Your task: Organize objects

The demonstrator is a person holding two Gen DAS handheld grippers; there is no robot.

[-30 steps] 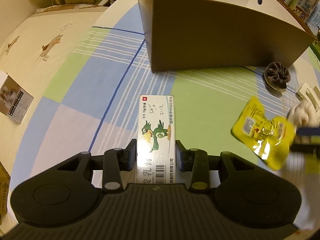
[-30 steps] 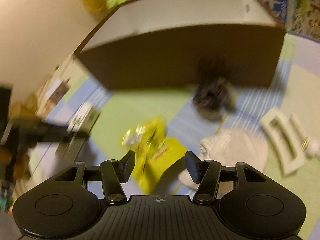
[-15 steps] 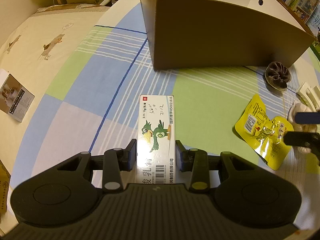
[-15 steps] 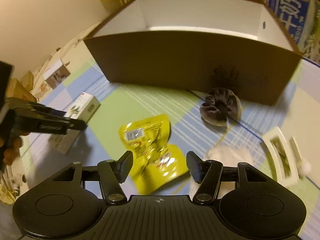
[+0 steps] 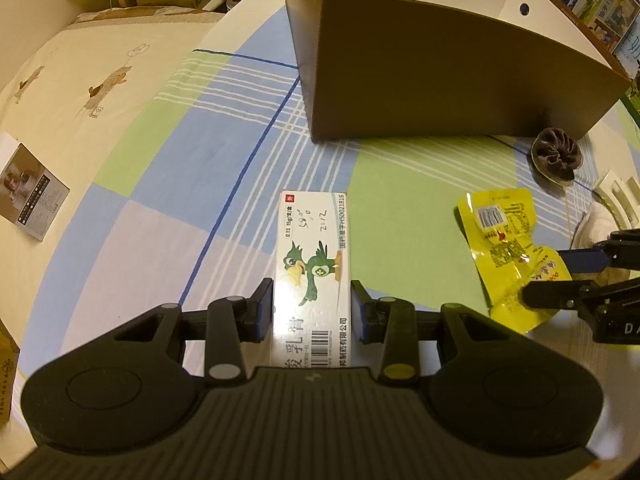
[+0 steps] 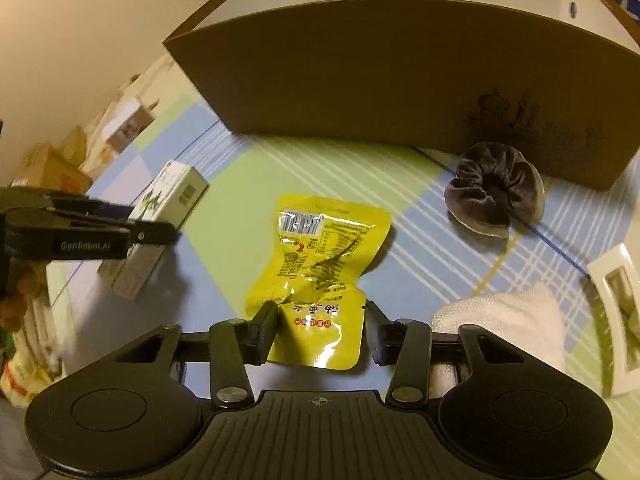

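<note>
A white medicine box (image 5: 316, 248) printed with a green bird lies on the checked bedsheet. My left gripper (image 5: 312, 308) is shut on its near half, with a pad against each long side. From the right wrist, the same medicine box (image 6: 168, 196) shows at the left with the left gripper (image 6: 160, 236) on it. A yellow snack packet (image 6: 320, 252) lies flat right of it. My right gripper (image 6: 320, 328) is open and straddles the packet's near end. Its left pad touches the edge and its right pad stands just clear. The left wrist view shows the packet (image 5: 504, 240) and right gripper (image 5: 542, 278) at the right edge.
A big open cardboard box (image 5: 440, 80) stands behind both items. A dark velvet scrunchie (image 6: 496, 192) lies at its front right corner. A white cloth (image 6: 508, 324) and a white plastic clip (image 6: 616, 312) lie at the right. A booklet (image 5: 28, 196) lies far left.
My right gripper has moved forward and down onto the yellow packet, so its fingers now flank the near end. The left gripper and the medicine box have not moved.
</note>
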